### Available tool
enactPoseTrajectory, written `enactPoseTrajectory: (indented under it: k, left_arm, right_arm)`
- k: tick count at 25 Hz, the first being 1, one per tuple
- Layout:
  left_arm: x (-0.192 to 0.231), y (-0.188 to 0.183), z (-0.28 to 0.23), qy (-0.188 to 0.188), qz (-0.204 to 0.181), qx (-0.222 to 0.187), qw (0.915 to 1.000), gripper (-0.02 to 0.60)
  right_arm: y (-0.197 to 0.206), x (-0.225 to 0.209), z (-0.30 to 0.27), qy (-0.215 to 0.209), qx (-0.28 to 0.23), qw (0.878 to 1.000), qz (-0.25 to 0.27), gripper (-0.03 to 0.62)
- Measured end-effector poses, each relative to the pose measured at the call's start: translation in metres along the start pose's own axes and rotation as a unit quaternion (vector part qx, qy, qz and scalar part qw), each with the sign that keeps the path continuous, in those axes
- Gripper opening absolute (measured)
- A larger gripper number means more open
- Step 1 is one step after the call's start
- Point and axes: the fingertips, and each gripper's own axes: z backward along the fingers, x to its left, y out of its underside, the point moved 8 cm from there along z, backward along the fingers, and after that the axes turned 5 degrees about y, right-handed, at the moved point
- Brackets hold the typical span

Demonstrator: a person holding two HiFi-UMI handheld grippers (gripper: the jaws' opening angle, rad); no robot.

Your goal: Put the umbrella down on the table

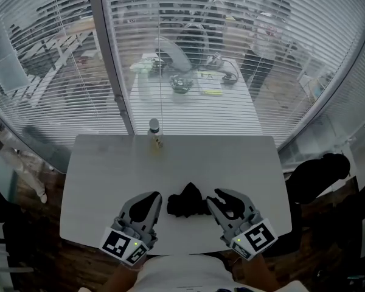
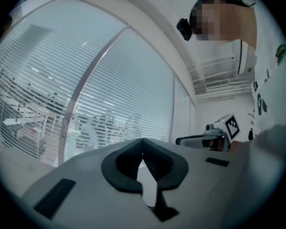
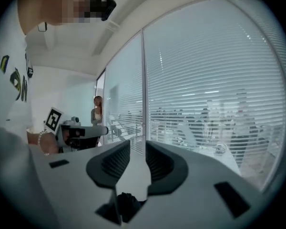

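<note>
Umbrella [image 1: 185,201] — a crumpled black fabric lump — lies on the smooth white table [image 1: 109,175], between the left gripper [image 1: 153,197], jaws pressed together, and the right gripper [image 1: 219,195], jaws slightly apart and empty.

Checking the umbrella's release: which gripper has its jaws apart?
The right gripper: a narrow gap separates its jaws, while the left gripper has jaws that meet at their tips.

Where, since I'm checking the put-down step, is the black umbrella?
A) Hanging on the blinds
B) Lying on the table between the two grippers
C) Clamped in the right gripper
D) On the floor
B: the head view shows the umbrella lying on the table between the left gripper and right gripper, held by neither.
</note>
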Motion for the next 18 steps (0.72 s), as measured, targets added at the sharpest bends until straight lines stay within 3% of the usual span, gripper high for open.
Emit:
enactPoseTrajectory:
  k: [9, 18]
  left_arm:
    - [0.0, 0.001, -0.004, -0.003, -0.001, 0.0, 1.0, 0.012]
    - [-0.004, 0.001, -0.005, 0.004, 0.001, -0.003, 1.0, 0.012]
  right_arm:
    - [-0.006, 0.004, 0.015, 0.036, -0.02, 0.999, 0.008, 0.039]
    - [-0.009, 0.003, 0.017, 0.049, -0.031, 0.998, 0.006, 0.038]
